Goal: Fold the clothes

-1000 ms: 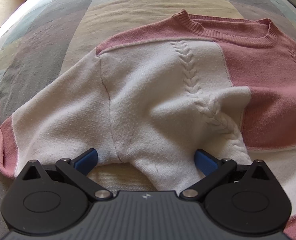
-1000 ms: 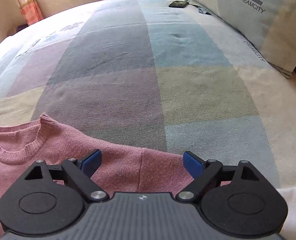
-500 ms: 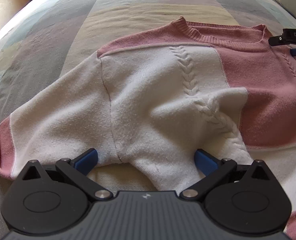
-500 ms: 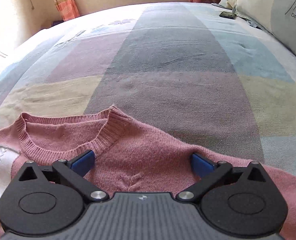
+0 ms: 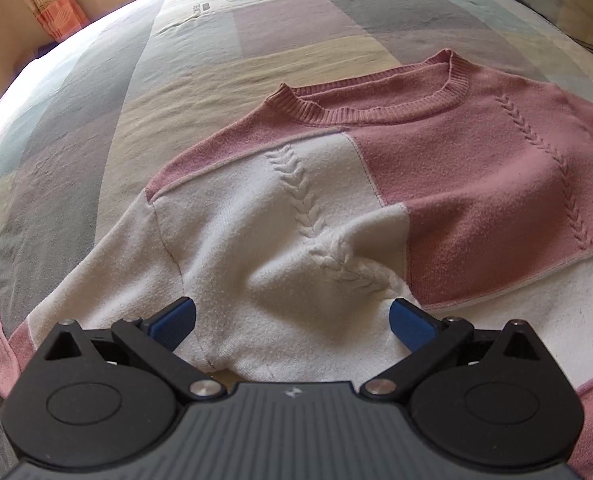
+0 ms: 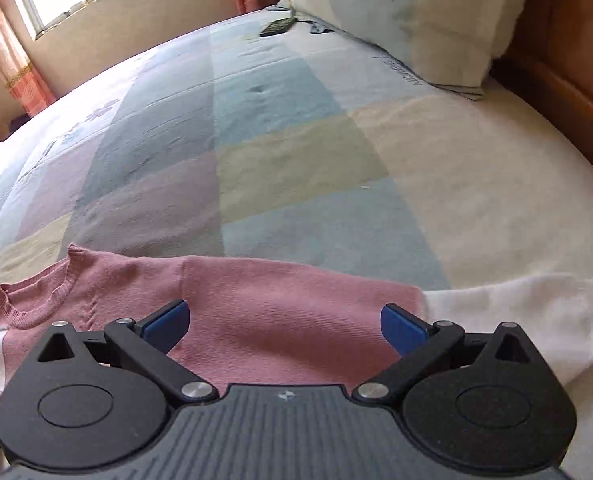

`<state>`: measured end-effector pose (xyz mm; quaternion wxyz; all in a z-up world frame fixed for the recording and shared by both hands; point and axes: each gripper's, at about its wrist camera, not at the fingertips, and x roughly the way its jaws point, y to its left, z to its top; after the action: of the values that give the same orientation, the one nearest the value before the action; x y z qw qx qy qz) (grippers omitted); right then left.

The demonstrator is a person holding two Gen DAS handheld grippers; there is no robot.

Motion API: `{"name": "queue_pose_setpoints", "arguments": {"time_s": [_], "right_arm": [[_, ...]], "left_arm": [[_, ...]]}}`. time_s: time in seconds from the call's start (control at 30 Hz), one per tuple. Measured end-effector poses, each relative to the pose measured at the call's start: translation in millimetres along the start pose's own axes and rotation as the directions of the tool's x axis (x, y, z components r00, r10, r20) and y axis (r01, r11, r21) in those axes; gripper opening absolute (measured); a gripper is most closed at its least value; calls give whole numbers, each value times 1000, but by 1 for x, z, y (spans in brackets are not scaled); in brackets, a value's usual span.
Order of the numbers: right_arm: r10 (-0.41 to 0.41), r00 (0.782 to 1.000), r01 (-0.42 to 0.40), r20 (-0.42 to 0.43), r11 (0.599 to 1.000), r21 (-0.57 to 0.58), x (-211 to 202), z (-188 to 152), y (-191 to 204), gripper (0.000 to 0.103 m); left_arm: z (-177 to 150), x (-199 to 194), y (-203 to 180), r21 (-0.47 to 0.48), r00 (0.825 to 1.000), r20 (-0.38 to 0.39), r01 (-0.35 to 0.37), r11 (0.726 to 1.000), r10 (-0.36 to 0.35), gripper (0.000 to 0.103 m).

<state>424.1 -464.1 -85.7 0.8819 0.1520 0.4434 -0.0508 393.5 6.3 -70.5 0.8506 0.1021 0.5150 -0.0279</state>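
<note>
A pink and white knit sweater (image 5: 336, 208) lies spread on the bed, neckline away from me, with a bunched ridge in its white front panel. My left gripper (image 5: 292, 320) is open and empty, its blue fingers astride the white underarm and side area. In the right wrist view the sweater's pink right sleeve (image 6: 288, 312) stretches sideways and ends in a white cuff section (image 6: 536, 312). My right gripper (image 6: 284, 324) is open and empty, hovering over the pink upper sleeve. The collar (image 6: 36, 292) lies to its left.
The bed has a pastel checked cover (image 6: 296, 160). A large pillow (image 6: 408, 12) leans against the wooden headboard (image 6: 568, 60) at the right. A dark phone (image 6: 276, 27) lies near the pillow. A curtained window (image 6: 12, 40) is at the far left.
My right gripper has swung right, from over the collar to over the right sleeve. My left gripper view has tilted up and turned, staying over the white underarm area. Both stay open.
</note>
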Motion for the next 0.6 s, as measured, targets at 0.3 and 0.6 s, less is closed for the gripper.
{"name": "queue_pose_setpoints", "arguments": {"time_s": [0.3,0.6], "right_arm": [[-100,993,102,-65,994,38,10,17,-106,95],[-186,979,137,-84,904,-404,34,18,-77,91]], "left_arm": [[32,1,-23,-3,1000,-1,14,1000,-14,102],[56,4,-64,84,998,15,56,995,-58,102]]}}
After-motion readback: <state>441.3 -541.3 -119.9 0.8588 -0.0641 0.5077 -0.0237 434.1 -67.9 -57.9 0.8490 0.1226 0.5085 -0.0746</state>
